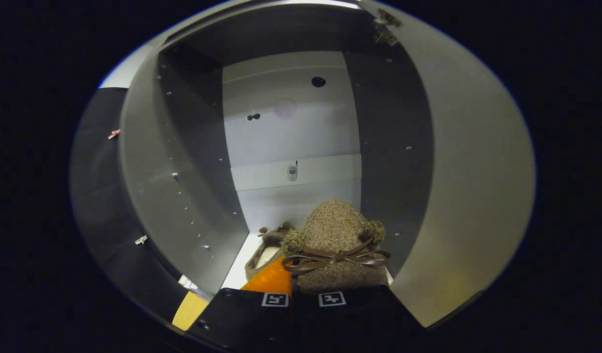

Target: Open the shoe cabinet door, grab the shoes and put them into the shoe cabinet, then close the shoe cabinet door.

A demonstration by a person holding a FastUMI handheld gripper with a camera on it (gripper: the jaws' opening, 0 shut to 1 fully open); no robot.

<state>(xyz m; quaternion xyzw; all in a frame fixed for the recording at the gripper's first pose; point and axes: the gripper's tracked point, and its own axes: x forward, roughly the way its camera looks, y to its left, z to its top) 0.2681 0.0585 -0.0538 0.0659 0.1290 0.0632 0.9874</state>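
A brown fuzzy shoe [336,235] with a dark bow and pompoms sits right at my gripper [293,275], toe pointing into the shoe cabinet [291,127]. The fingers are closed on its rear edge; one finger [270,280] shows beside the shoe and the other is hidden by it. A second matching shoe [265,251] lies on the pale cabinet floor [237,274], just left of the held one and slightly deeper. The cabinet door [467,196] stands swung open on the right.
The cabinet's grey left wall [183,186] and dark right wall [394,162] with rows of shelf-pin holes close in on both sides. A pale back panel with a small fitting [292,172] lies beyond. A hinge [386,24] is at the door's top.
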